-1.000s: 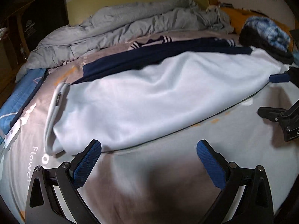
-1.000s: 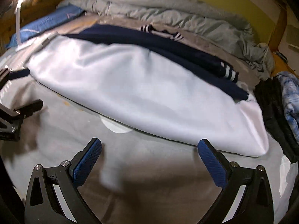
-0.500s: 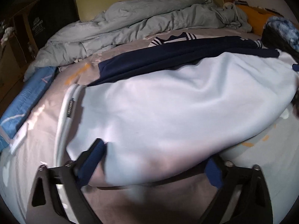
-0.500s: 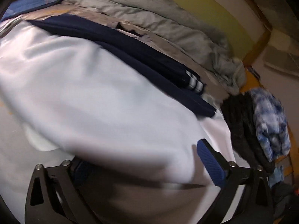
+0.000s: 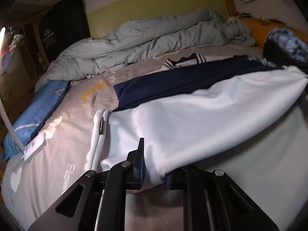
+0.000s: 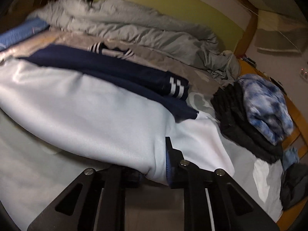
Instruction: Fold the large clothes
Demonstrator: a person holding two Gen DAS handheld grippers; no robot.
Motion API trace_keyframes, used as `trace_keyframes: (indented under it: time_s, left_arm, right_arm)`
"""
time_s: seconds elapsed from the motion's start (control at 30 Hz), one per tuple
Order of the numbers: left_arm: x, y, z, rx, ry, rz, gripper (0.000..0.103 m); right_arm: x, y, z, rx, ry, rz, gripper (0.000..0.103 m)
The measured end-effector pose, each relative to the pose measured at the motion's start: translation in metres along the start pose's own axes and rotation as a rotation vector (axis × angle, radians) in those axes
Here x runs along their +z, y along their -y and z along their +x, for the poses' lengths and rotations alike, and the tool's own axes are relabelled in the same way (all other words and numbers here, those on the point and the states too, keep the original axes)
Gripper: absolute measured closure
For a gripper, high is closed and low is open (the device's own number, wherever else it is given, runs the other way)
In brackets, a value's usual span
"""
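Both claws have just been closing and now pinch the white garment's [image 5: 202, 123] near hem: left claw [image 5: 154, 171] and right claw [image 6: 154, 171], lifting it off the bed's [image 5: 63, 138] near edge.

Pale blue garment [image 5: 202, 119], navy striped-cuff top [image 6: 119, 71], grey duvet [image 5: 154, 36], blue tie-dye bundle [image 6: 265, 105].
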State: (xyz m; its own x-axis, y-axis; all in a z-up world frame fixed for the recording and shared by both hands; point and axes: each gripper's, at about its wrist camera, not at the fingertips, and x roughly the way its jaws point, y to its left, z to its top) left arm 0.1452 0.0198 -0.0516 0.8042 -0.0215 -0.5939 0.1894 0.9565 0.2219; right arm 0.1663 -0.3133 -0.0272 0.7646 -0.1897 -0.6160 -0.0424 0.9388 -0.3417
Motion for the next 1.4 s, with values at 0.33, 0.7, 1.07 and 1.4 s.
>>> trace_keyframes:
  time_s: [0.33, 0.7, 1.07, 1.4]
  left_arm:
    - [-0.049, 0.001, -0.087, -0.114, -0.106, -0.031, 0.084]
    - [0.038, -0.030, -0.064, -0.193, -0.070, -0.191, 0.084]
    - [0.128, -0.069, 0.099, -0.214, -0.255, -0.276, 0.083]
    - [0.122, -0.060, 0.161, -0.186, -0.245, -0.224, 0.080]
  right_arm:
    - [-0.062, 0.007, -0.093, 0.143, -0.030, 0.011, 0.083]
    - [-0.001, 0.027, -0.087, 0.177, 0.081, 0.102, 0.083]
    - [0.102, 0.037, 0.045, 0.216, 0.015, 0.159, 0.086]
    - [0.109, 0.016, 0.128, 0.214, -0.076, 0.128, 0.086]
